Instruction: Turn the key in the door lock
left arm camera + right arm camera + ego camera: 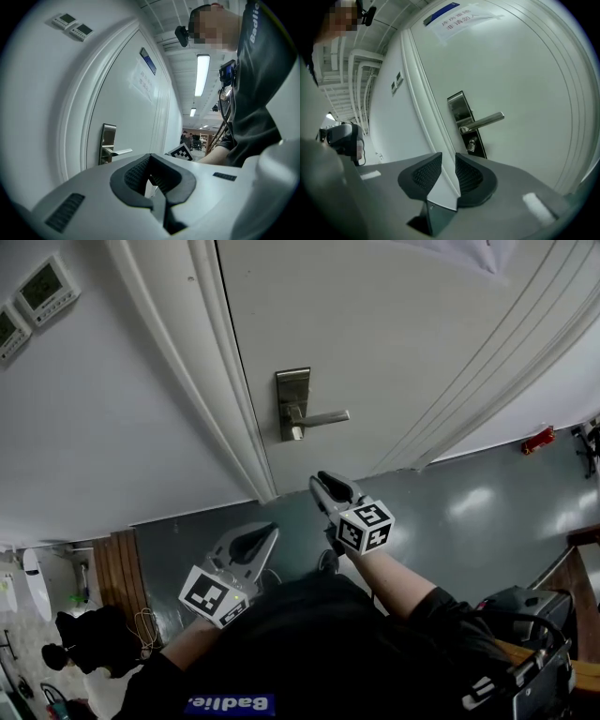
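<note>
The white door (375, 324) carries a steel lock plate (293, 399) with a lever handle (323, 417). A small key (471, 146) sits in the keyhole below the handle (485, 121). My right gripper (448, 164) points at the lock from a short way off, its jaws open with nothing between them. In the head view it (323, 487) hovers just below the plate. My left gripper (263, 536) hangs lower and to the left, away from the door, its tips together and empty. From the left gripper view (150, 161) the lock plate (108, 143) is farther off.
The white door frame (220, 390) runs left of the lock. Two wall thermostats (45, 287) sit on the wall at far left. A paper notice (457, 16) hangs high on the door. A red object (538, 440) lies by the wall at right, dark bags (94, 638) at lower left.
</note>
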Demonstrator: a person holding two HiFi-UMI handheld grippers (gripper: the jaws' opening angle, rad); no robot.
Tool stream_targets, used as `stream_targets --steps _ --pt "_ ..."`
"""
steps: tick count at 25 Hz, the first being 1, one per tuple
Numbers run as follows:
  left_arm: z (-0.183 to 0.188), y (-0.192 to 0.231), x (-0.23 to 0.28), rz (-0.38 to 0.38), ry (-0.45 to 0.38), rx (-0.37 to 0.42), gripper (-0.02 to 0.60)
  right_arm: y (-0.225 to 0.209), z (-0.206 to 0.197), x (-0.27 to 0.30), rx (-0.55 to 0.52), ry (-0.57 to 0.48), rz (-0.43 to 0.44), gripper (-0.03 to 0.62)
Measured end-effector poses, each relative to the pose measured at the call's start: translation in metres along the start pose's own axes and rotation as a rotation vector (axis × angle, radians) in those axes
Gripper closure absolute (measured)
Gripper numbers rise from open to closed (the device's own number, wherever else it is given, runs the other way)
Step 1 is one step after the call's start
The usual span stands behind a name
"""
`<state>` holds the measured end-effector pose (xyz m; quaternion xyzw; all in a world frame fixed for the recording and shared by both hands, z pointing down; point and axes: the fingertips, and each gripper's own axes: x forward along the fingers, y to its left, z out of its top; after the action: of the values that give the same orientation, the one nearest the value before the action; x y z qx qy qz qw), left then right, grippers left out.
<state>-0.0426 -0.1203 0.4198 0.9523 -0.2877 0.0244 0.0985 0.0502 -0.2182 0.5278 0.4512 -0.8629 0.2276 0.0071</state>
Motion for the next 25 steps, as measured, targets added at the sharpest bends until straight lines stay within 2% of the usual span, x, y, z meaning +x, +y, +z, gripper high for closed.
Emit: stream_targets --steps 11,16,25 --pt "-0.006 0.017 0.006 0.086 0.037 0.009 0.588 -0.053 -0.004 0.065 0.321 0.006 0.041 0.511" --pt "-0.010 0.018 0.003 0.093 0.054 -0.007 0.588 -0.072 -0.006 0.087 0.446 -0.019 0.036 0.510" --pt "-0.018 0.026 -0.007 0.129 0.063 -0.022 0.588 -0.080 -0.003 0.114 0.713 -0.091 0.126 0.491"
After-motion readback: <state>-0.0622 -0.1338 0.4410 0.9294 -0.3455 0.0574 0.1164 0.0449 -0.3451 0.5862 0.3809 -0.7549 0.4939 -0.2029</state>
